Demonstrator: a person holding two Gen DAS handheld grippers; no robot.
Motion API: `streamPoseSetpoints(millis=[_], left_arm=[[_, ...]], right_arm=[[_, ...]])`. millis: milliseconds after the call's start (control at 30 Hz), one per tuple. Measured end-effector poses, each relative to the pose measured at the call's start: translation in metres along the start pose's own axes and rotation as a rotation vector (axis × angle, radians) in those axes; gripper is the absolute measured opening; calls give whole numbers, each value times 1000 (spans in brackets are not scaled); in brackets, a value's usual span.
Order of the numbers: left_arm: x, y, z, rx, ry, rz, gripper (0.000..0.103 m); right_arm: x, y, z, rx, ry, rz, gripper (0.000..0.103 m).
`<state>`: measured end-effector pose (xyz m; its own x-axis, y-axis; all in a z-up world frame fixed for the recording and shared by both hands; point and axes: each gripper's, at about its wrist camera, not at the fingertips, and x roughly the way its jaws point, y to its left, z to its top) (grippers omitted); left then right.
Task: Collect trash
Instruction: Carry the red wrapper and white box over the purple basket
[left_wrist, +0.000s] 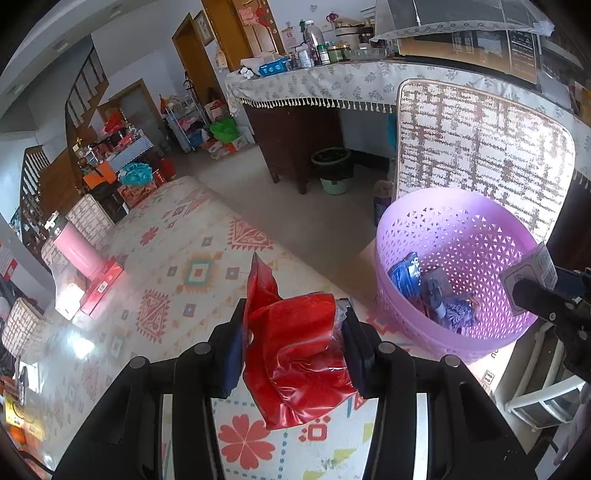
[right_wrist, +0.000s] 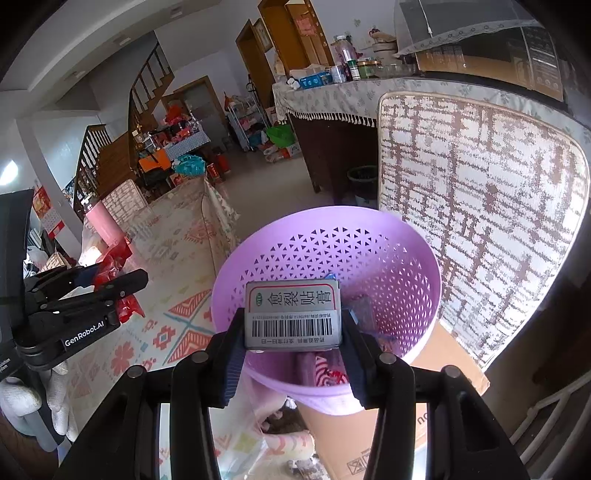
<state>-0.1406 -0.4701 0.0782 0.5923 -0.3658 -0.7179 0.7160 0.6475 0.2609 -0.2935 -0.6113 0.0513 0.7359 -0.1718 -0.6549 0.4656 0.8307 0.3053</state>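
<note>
A table (left_wrist: 177, 258) under a patterned cloth fills the near and left side of the left wrist view. Beyond it, far across the floor, stands a counter (left_wrist: 332, 85) with a fringed cloth and jars on top. A woven chair back (left_wrist: 480, 147) rises on the right, just behind the basket.

The purple basket (left_wrist: 436, 229) has a wall pierced with triangular holes. It stands at the table's right end, on a cardboard box (right_wrist: 454, 369), and holds blue and striped wrappers (left_wrist: 436, 295) at the bottom.

The left gripper (left_wrist: 293, 332) is clamped on a crumpled red bag (left_wrist: 295, 350); both pads press its sides, and the bag hangs over the table, left of the basket and apart from it. In the right wrist view the same gripper (right_wrist: 125, 291) shows at the left edge with red plastic between its fingers.

The right gripper (right_wrist: 293, 328) is closed on a small flat box (right_wrist: 293, 314) printed with a barcode, one pad at each side. The box sits over the near rim of the basket, above its opening. A pink cylinder (left_wrist: 75, 251) stands far left on the table.
</note>
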Motion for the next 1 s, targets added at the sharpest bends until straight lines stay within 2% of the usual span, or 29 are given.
streamPoseSetpoints(millis=[300,500,667,833,1000], left_arm=[[8,1,12,-9,0,-14,46],[8,0,28,-1,-18,-48,46],[6,-4,54,-7,-44,-109,46],[12,-14,81,-22,-63,-213,46],[25,-31,94,-18,-62,-239,46]], right_arm=[[9,-5,5,8,7,-6,52],[12,-13,5,22,10,-23,52],[13,-17,7,31,5,-39,52],[17,-22,13,28,-6,-58,52],[22,-36,21,48,-10,-88,52]])
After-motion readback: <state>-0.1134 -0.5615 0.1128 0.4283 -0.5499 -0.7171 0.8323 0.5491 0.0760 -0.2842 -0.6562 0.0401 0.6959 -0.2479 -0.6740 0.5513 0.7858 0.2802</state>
